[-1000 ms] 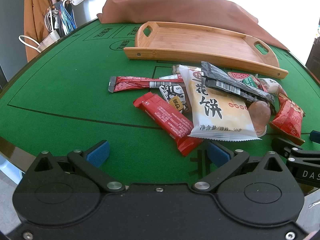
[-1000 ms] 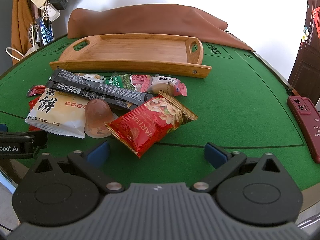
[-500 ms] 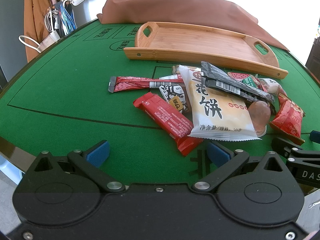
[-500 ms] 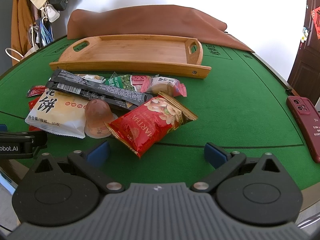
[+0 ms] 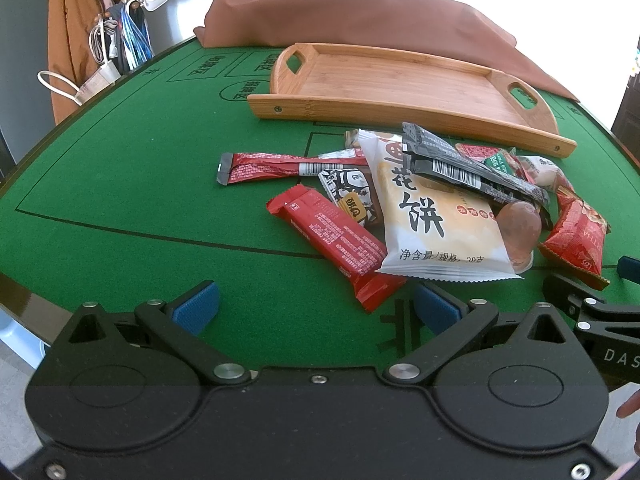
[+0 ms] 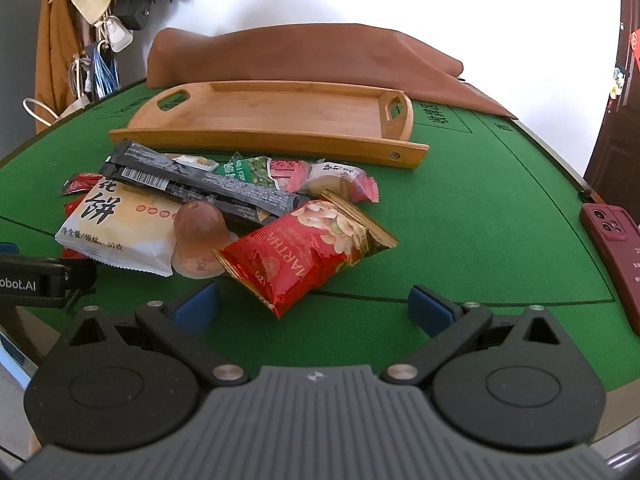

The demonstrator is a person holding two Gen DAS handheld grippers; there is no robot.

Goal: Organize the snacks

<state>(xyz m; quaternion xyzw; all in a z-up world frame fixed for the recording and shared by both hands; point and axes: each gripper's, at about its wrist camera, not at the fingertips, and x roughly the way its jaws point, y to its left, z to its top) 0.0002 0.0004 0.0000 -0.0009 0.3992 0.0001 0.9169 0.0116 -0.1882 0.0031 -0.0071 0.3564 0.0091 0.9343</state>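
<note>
Green felt tabletop, snacks in a loose pile near the front edge, none in the wooden tray behind them. Left to right in the left wrist view: long red stick packet lying flat, red bar wrapper angled toward the camera, small black-and-white packet tucked between them, big white pastry bag overlapping the bar's end, black stick packet lying across the bag's top, brown jelly cup at the bag's right edge, red nut bag furthest right. Right wrist view adds a green pea packet and a pink-edged packet behind the black stick, both just in front of the tray. Brown cloth bunched behind the tray. Red phone at the far right, well apart from the pile.

Left gripper: jaws wide, holding nothing, low over the felt with the bar wrapper's near end between the pads. Right gripper: jaws wide, holding nothing, nut bag's near corner between the pads.
</note>
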